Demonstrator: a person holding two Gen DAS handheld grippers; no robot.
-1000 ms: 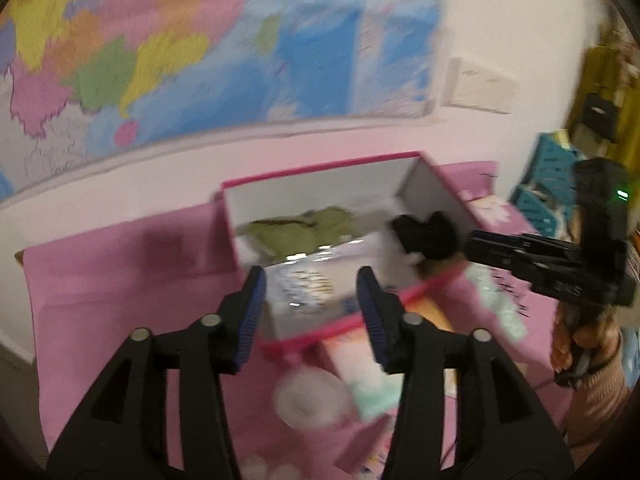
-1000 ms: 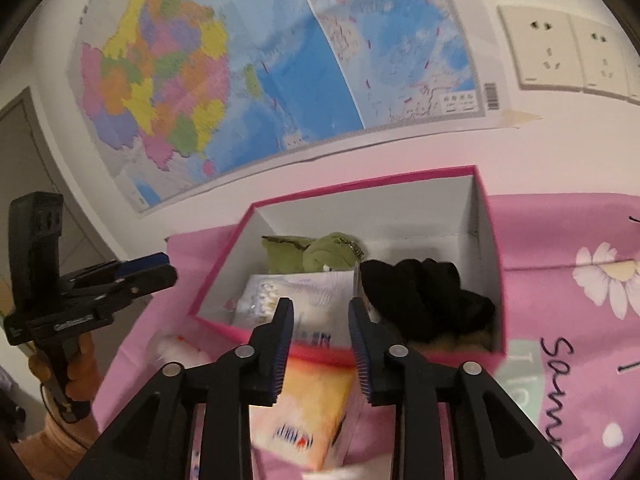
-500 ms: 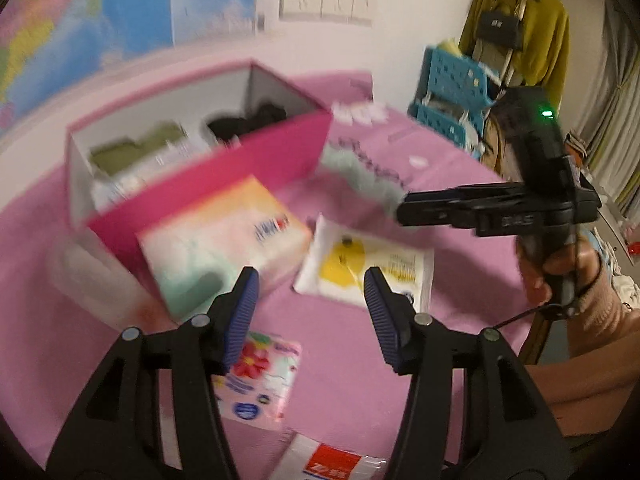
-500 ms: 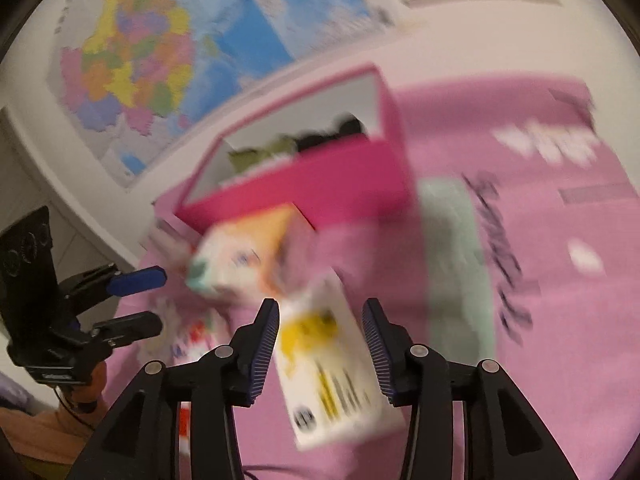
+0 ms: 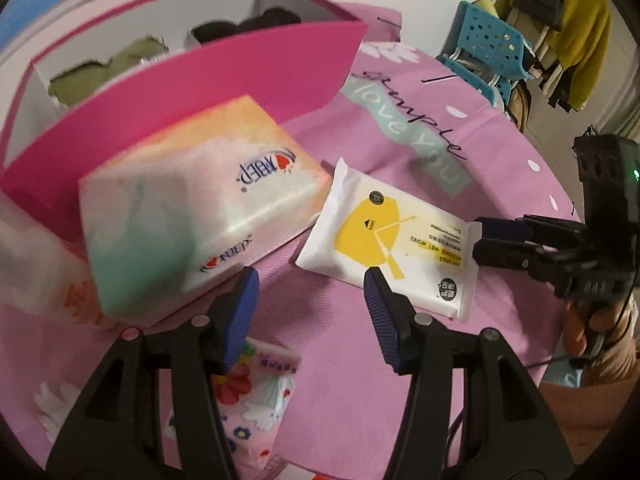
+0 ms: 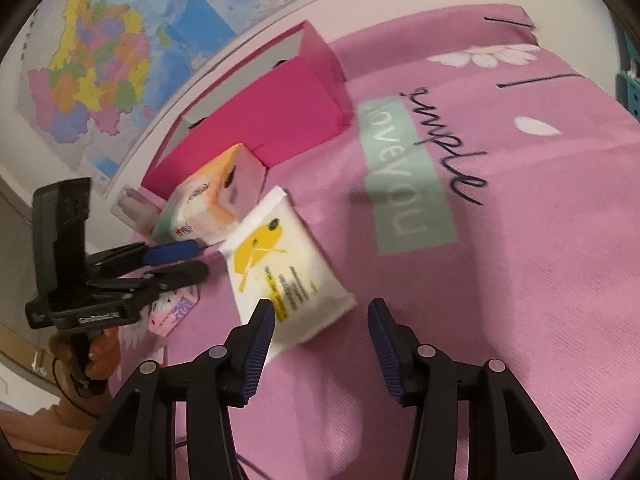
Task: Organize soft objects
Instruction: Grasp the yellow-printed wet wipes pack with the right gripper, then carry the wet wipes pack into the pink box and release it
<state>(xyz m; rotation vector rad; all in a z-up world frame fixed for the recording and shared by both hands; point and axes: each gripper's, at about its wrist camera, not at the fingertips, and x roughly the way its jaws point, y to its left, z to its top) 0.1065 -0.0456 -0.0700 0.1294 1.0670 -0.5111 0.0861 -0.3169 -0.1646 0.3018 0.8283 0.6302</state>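
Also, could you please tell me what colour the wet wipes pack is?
White with a yellow graphic: wet wipes pack, clearest in the left wrist view.

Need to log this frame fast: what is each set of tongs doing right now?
Left tongs: open, holding nothing, above the pink cloth.
Right tongs: opening, holding nothing; the wet wipes pack lies just ahead, untouched.
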